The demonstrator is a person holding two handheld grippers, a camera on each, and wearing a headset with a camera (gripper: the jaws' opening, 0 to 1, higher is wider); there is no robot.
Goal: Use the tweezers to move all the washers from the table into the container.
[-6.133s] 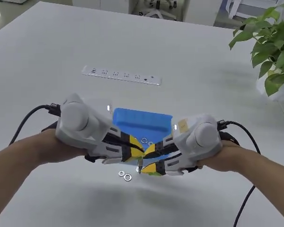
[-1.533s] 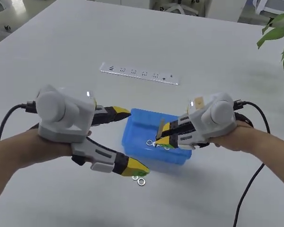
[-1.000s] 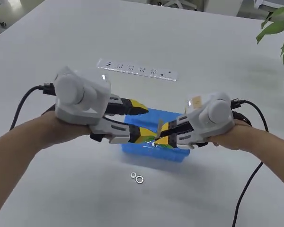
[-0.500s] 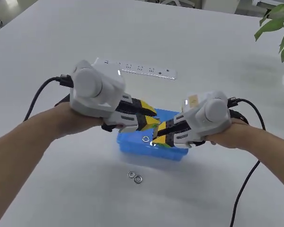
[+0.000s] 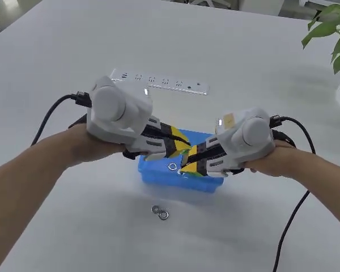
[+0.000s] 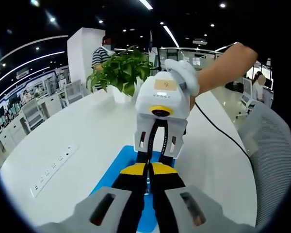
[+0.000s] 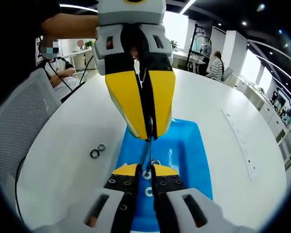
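1. The white table (image 5: 56, 51) carries everything, and a power strip (image 5: 158, 83) lies well beyond the work.
2. The blue container (image 5: 175, 182) sits directly under both grippers.
3. The left gripper (image 5: 184, 148) and the right gripper (image 5: 184, 165) meet tip to tip above the container. 1.5 s ago the left one's fingers were spread wide at the container's near left side. Now they are pressed together.
4. The tweezers (image 7: 148, 148) run between the 2 sets of fingers. The right fingers are clamped on one end and the left fingers are closed on the other.
5. 3 washers (image 7: 149, 191) lie in the container just below the right fingers.
6. 2 loose washers (image 5: 160, 212) touch each other on the table in front of the container, where they lay before.
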